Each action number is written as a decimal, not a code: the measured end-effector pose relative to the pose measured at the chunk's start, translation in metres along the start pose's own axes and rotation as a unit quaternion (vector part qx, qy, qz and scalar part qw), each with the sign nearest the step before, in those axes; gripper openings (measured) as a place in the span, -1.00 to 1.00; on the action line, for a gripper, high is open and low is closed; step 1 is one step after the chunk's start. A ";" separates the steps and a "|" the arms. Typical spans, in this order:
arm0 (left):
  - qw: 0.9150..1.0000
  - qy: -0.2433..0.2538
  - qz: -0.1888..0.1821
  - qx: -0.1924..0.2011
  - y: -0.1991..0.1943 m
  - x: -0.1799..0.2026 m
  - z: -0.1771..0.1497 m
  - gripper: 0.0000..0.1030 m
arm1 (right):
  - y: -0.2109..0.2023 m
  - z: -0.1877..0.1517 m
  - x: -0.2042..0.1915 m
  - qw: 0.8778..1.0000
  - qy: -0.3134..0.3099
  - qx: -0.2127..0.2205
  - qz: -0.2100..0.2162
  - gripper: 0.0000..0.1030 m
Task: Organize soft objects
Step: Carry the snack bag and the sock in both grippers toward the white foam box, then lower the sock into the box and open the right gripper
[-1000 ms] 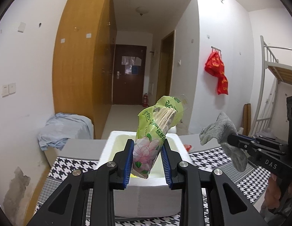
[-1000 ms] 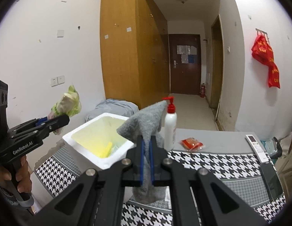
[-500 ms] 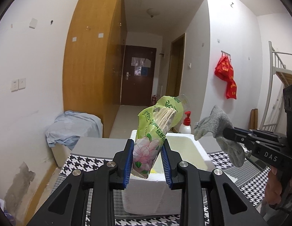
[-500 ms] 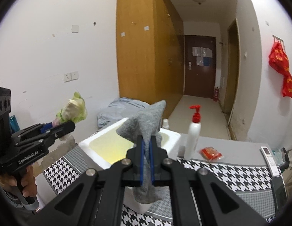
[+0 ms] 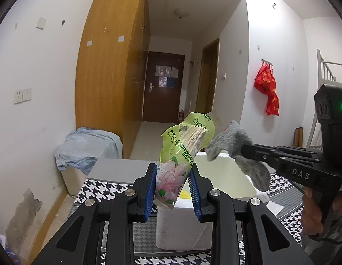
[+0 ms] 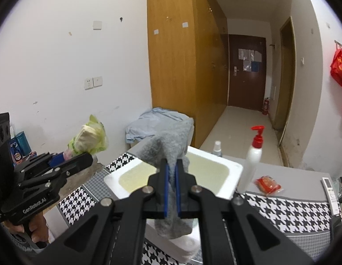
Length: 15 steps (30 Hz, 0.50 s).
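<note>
a green tissue pack (image 5: pixel 182 154) with a pink flower on it is held up in the air by the left gripper (image 5: pixel 172 190). the pack is squeezed between the two blue pads (image 5: pixel 150 190), so the jaws are kept partly apart by it. most of the pack sticks up past the tips, and a little hangs below them. its top is open and pale tissues can be seen inside.

a grey sock (image 6: pixel 171 176) is pinched by the right gripper (image 6: pixel 171 190). the jaws are nearly together, with only the thin cloth between them. part of the sock is bunched above the tips and part hangs down under them.

a white foam box (image 6: pixel 226 165) is seen just past and below both sets of jaws. it rests on a black and white checked cloth (image 6: pixel 288 209). its inside looks yellowish.

to the right of the right jaws, a white pump bottle (image 6: pixel 251 159) with a red top is stood beside the box. a small red packet (image 6: pixel 268 184) is laid a bit further right. a small spray bottle (image 6: pixel 217 148) is seen behind the box.

in the left view, the sock (image 5: pixel 237 148) is seen held over the box (image 5: pixel 226 176), just right of the pack.
</note>
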<state>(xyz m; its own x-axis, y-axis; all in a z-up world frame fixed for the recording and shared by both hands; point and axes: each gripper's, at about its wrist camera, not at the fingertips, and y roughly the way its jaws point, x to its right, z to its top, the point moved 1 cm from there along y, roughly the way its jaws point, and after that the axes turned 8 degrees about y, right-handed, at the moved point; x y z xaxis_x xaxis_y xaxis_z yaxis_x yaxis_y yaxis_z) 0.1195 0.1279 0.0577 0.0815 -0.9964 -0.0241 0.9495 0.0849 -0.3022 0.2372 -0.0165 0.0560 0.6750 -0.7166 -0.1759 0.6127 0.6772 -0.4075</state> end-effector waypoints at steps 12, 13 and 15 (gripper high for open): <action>1.000 -0.011 0.010 -0.007 0.001 -0.010 -0.005 -0.41 | 0.025 -0.001 -0.005 1.000 0.007 -0.027 -0.006 -0.84; 1.000 -0.012 0.012 -0.007 0.001 -0.011 -0.005 -0.41 | 0.026 -0.001 -0.004 1.000 0.008 -0.028 -0.007 -0.84; 1.000 -0.012 0.016 -0.007 0.002 -0.011 -0.004 -0.41 | 0.028 -0.002 -0.005 0.999 0.008 -0.031 -0.002 -0.80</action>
<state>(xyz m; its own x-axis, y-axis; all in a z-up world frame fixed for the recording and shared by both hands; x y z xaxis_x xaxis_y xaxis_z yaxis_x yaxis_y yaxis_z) 0.1188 0.1393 0.0533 0.1192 -0.9928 -0.0117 0.9416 0.1168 -0.3158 0.2504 0.0063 0.0437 0.6661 -0.7219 -0.1876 0.5885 0.6632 -0.4624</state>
